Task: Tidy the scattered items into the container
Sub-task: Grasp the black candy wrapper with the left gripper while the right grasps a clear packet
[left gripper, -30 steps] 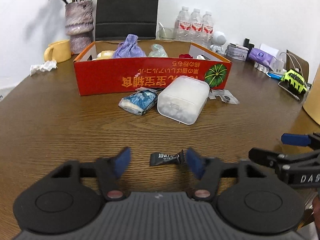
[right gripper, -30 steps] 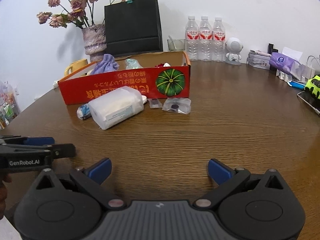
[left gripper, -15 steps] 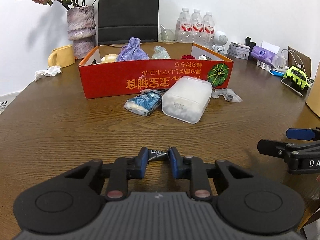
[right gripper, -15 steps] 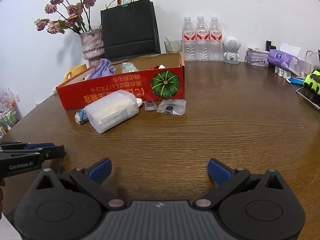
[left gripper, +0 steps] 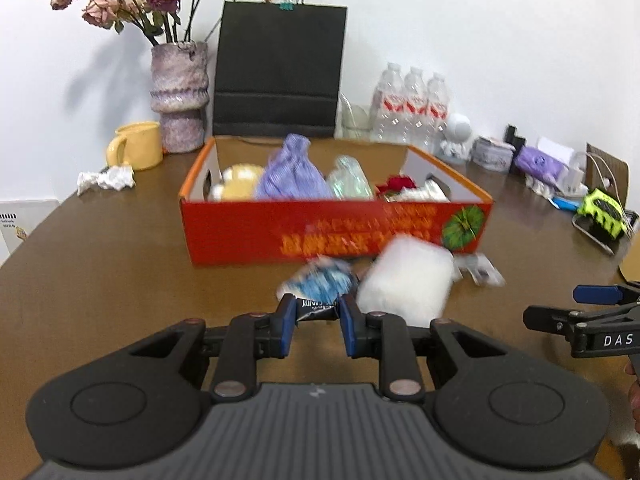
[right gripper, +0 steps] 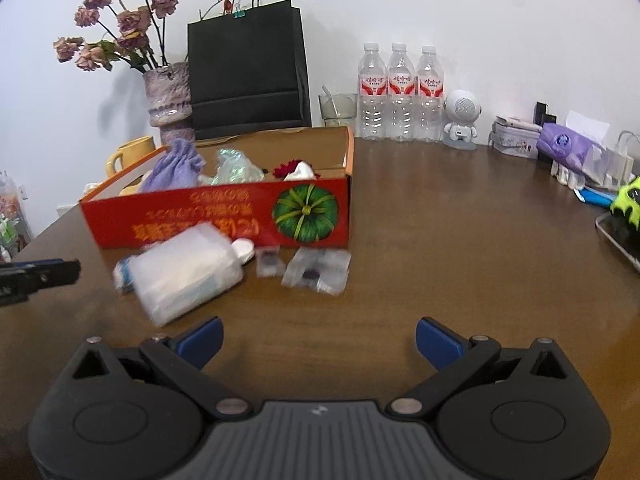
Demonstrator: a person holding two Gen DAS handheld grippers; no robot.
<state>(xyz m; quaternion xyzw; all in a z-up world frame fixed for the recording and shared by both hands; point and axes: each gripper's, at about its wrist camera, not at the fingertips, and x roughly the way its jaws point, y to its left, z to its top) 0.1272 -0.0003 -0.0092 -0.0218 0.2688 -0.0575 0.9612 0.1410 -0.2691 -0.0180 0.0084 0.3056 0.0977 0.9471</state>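
One red box [right gripper: 208, 216] sat on the table [right gripper: 460, 240], and three water bottles [right gripper: 401, 92] lined the wall. One black bag [right gripper: 248, 68], one vase [right gripper: 168, 96], one yellow mug [left gripper: 138, 146]. In front of the box lay one white tub [right gripper: 188, 276], one blue packet [left gripper: 320, 280] and two clear sachets [right gripper: 316, 270]. One candy [left gripper: 318, 307] was pinched. Two grippers [left gripper: 316, 328] [right gripper: 318, 338] showed.

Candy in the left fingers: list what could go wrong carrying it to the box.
1. The left gripper holds the candy only by its ends at the fingertips; the slick wrapper may slip out.
2. The white tub and blue packet lie between the candy and the red box; a low path could knock them.
3. The box wall stands high; the candy may hit it unless lifted above the rim.
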